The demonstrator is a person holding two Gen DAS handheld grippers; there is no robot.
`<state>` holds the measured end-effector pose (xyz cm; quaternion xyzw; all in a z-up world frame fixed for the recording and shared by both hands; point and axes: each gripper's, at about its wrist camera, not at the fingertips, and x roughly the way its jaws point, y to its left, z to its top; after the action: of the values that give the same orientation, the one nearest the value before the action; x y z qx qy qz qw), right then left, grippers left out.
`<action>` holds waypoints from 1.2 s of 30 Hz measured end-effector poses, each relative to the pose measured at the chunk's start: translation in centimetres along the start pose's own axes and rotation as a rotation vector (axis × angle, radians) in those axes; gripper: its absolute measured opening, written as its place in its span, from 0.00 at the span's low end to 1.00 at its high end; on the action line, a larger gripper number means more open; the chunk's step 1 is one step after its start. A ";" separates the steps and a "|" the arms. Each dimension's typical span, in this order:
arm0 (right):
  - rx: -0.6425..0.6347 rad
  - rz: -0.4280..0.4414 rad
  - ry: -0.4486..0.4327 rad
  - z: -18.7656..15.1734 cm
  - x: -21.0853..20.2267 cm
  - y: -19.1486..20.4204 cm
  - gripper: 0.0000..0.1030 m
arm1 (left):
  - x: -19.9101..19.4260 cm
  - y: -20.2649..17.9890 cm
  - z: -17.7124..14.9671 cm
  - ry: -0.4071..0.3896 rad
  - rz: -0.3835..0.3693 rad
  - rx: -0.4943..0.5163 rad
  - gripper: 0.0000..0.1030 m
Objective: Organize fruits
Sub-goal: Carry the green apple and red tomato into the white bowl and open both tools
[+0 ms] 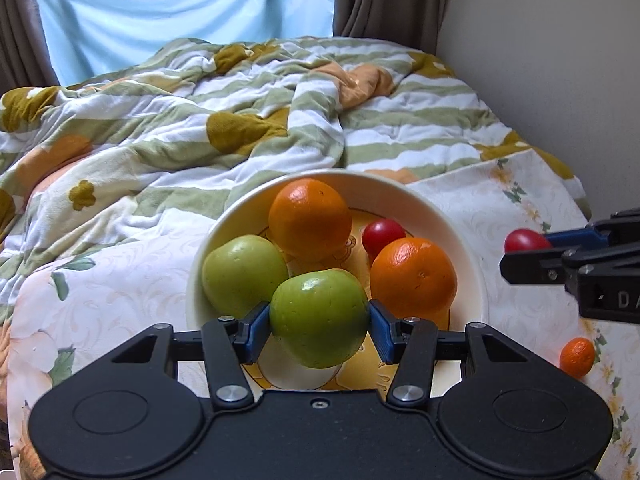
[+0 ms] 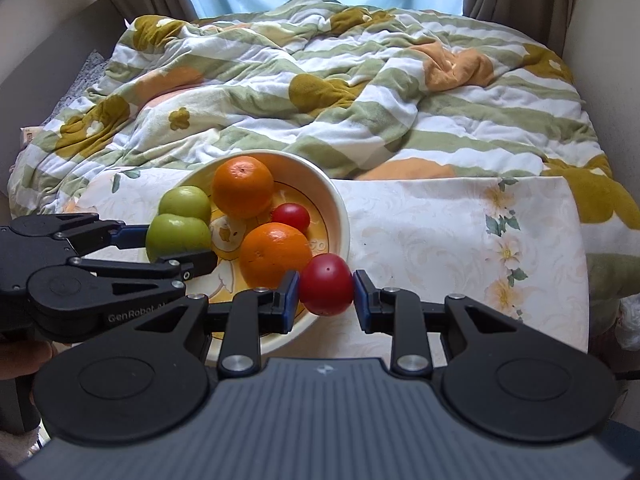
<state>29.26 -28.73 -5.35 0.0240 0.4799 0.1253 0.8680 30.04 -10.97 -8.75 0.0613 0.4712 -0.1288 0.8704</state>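
Left tool (image 1: 319,326) clamping green apple (image 1: 319,317) over bowl (image 1: 472,280), right tool (image 2: 325,295) gripping red fruit (image 2: 326,290)

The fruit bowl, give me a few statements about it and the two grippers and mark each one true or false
1. The left gripper holds a green apple over the bowl. True.
2. The right gripper holds an orange. False: it holds a red fruit.
3. Two oranges lie in the bowl. True.
4. The bowl holds no red fruit. False: a small red one lies between the oranges.
5. All fruit is in the bowl or held. False: a small orange lies on the cloth.
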 end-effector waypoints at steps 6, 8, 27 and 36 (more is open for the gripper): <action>0.019 -0.014 0.010 0.3 0.6 -0.6 0.43 | 1.0 -0.4 -0.1 0.037 -0.005 0.021 0.55; 0.018 -0.019 0.010 0.4 0.7 -0.7 0.43 | 0.7 -0.3 -0.1 0.028 -0.007 0.018 0.64; -0.049 0.011 -0.042 2.7 2.8 0.2 0.43 | -3.6 0.7 -2.3 -0.009 0.013 -0.060 0.96; -0.048 0.034 -0.035 3.1 4.5 0.5 0.44 | -4.6 1.2 -3.4 -0.022 0.045 -0.088 0.96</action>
<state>34.10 -26.95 -7.31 0.0136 0.4610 0.1509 0.8743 25.24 -8.24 -6.83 0.0320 0.4652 -0.0887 0.8802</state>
